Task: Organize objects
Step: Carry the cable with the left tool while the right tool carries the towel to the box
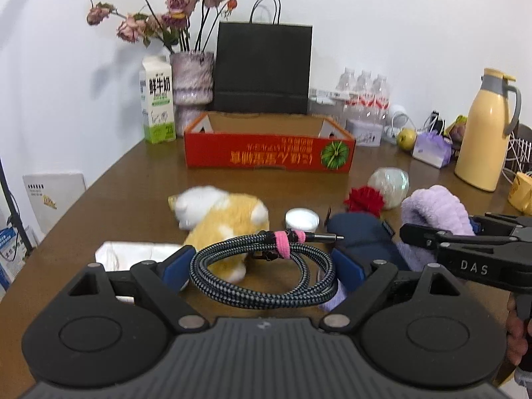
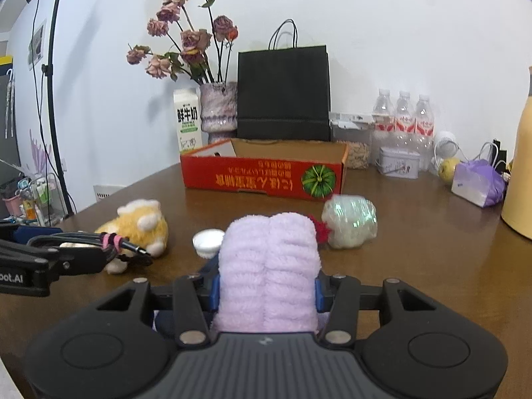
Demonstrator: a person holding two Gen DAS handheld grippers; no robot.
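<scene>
The left claw (image 1: 262, 266) is holding a coiled cable (image 1: 262, 267) above the table (image 1: 133, 206). The right claw (image 2: 266, 291) is squeezing a purple towel (image 2: 267, 266). I think both are being carried, and next they need lowering into the red box (image 1: 269, 156).

Left gripper (image 1: 262, 262) jaws wide, right gripper (image 2: 267, 291) narrower

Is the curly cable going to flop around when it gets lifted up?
Probably only a little. The braided cable is wound in a coil, and a pink strap ties the loops together, so it should mostly keep its ring shape. The plug end pokes out free and may wobble. It looks light, hanging between the left hand-held gripper's pads.
</scene>
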